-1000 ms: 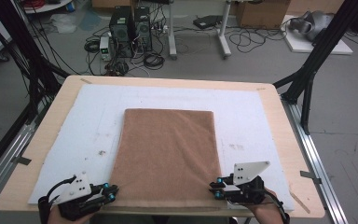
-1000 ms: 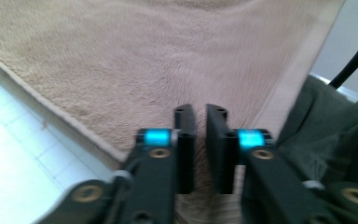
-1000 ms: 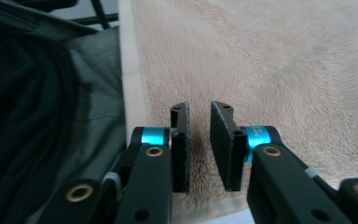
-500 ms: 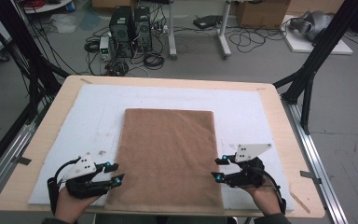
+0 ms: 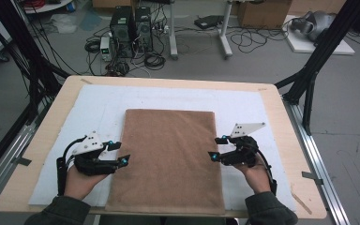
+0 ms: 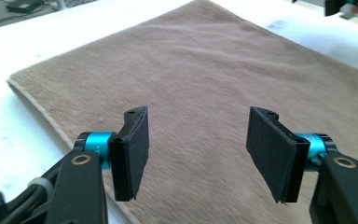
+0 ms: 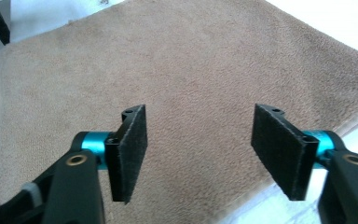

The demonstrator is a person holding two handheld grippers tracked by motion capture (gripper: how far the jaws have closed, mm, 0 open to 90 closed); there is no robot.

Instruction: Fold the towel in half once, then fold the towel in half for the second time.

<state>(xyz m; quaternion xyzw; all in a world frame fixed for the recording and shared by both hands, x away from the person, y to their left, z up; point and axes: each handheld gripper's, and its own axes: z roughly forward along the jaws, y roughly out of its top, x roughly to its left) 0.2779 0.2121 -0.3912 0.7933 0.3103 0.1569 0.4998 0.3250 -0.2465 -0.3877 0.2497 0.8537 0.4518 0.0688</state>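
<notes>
- Centrally, a folded brown terry-cloth towel (image 5: 168,159) of rectangular outline lies flat on a white padded sheet (image 5: 262,108), which covers most of the light wooden bench (image 5: 51,122); the towel's near edge lies close to the bench's near edge.
- Left tool (image 5: 120,153): held in the person's left hand (image 5: 82,180) at the towel's left edge, its tips over the border of the cloth. Its jaws have just been opening and stand wide apart; the left gripper view shows both black pads (image 6: 135,149) clear of the pile, with nothing gripped between them.
- Right tool (image 5: 217,148): held in the person's right hand (image 5: 255,176) at the towel's right edge, roughly level with the left tool. Its jaws have likewise just been opening; the right gripper view shows the pads (image 7: 279,147) separated above the towel's surface and hem, holding nothing.
- Background: black computer towers (image 5: 131,23) and loose cables (image 5: 253,40) rest on the grey floor (image 5: 347,108) beyond the bench.
</notes>
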